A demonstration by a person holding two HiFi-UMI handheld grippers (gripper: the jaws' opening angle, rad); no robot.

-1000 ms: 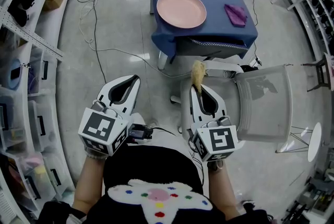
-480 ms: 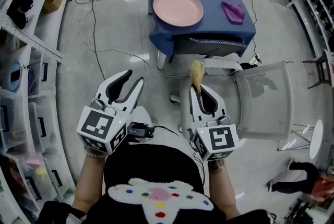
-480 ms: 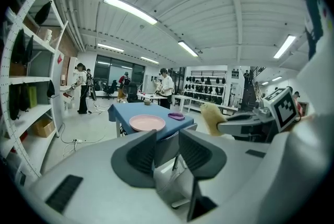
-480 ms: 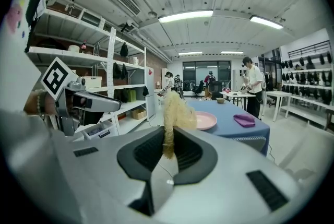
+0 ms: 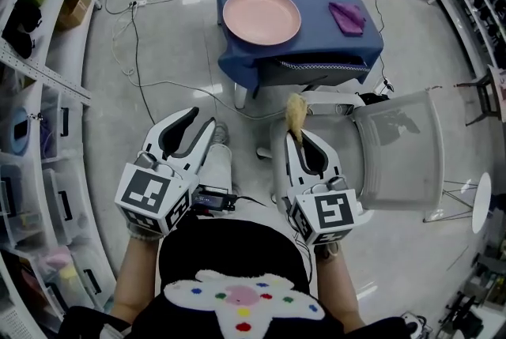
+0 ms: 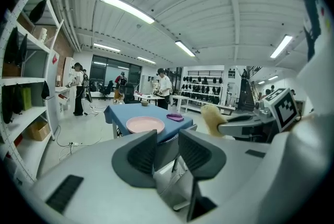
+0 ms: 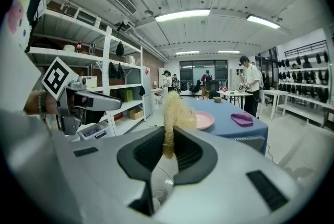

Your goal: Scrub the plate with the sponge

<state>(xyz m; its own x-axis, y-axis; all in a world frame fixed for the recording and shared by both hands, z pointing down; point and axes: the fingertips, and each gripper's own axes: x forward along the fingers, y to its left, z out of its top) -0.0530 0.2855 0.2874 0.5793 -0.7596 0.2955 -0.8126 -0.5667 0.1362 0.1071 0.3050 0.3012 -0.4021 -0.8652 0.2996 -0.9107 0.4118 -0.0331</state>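
Pinching: right gripper (image 5: 295, 138) jaws clamp what looks like a sponge (image 5: 296, 111) | left gripper (image 5: 201, 121) jaws wide, closing, empty

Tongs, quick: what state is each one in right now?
Left tongs: open, nothing between them, closing slightly.
Right tongs: closed on the sponge.

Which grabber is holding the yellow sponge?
The right gripper: its jaws pinch the yellow sponge. The left gripper has nothing between its closing jaws.
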